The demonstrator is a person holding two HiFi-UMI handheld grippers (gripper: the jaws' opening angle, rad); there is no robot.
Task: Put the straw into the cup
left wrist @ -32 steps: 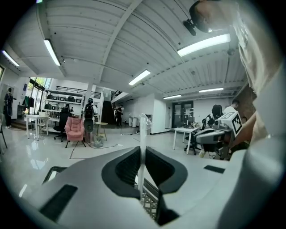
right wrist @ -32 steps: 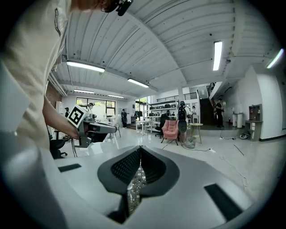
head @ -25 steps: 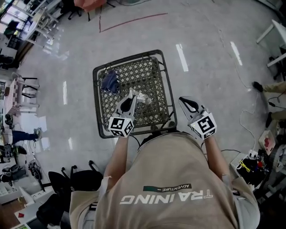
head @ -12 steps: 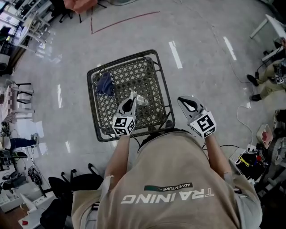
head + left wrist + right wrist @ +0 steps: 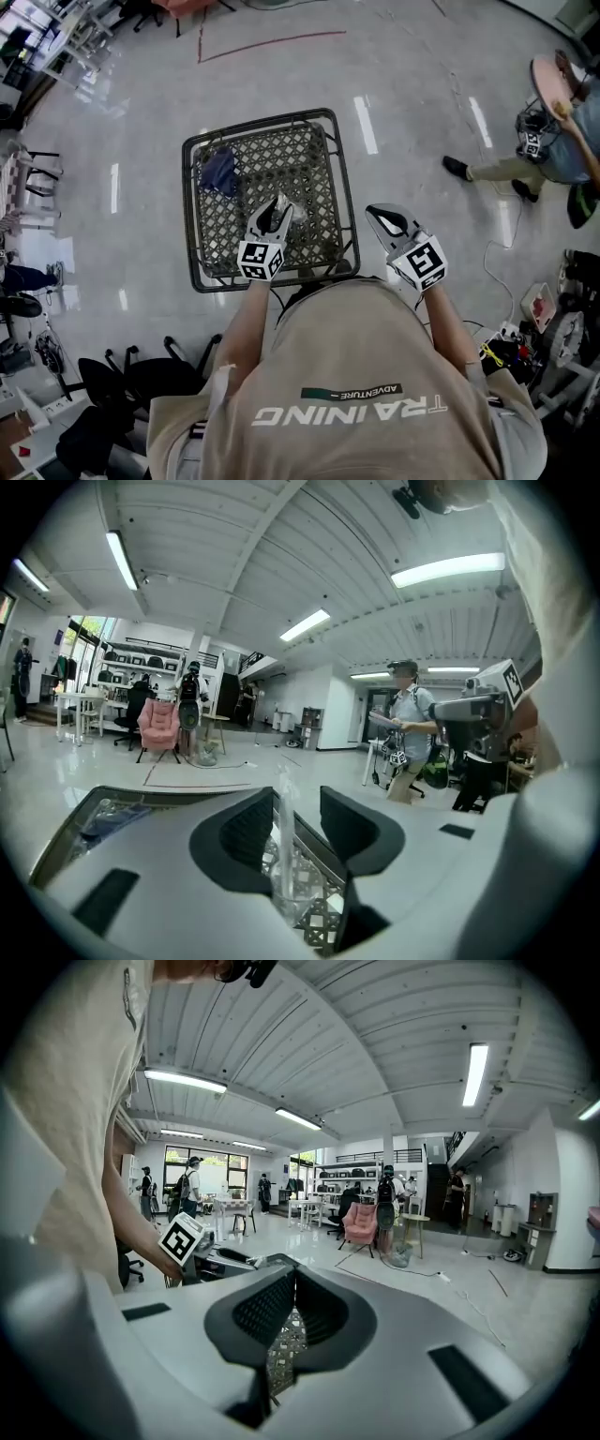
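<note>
**Straw [image 5: 284, 829] upright, left claw [image 5: 296, 804] letting go**

You've got the straw standing tall between the jaws of your left claw. It's a clear tube, the jaws are opening right now, and the pads aren't pinching it. Its lower end looks to sit in the clear cup [image 5: 293, 907] just below the jaws, on the lattice top. I'd call the drop as good as made, though clear on clear makes the cup's rim hard to read. In the head view your claw covers both cup and straw, so there's no second check there. Your right claw [image 5: 292, 1281] is closed, jaws together with nothing between them. It hangs off the desk's near right corner and takes no part.

What's left, by my read: back the left claw away without clipping the straw, then see that it rests inside the cup.

Now the surface. It's a square desk [image 5: 193, 220] with a dark frame and an open woven top, the floor [image 5: 422, 84] showing through. A blue cloth [image 5: 218, 173] lies at its far left corner, well apart from the cup.

The room is a big open workshop. That floor is pale and glossy and catches the strip-light glare. There's a red tape line [image 5: 272, 41] on the far side and black office chairs [image 5: 141, 380] near left. Another person [image 5: 548, 141] is out at far right, and a pink armchair [image 5: 159, 731] sits in the distance.
</note>
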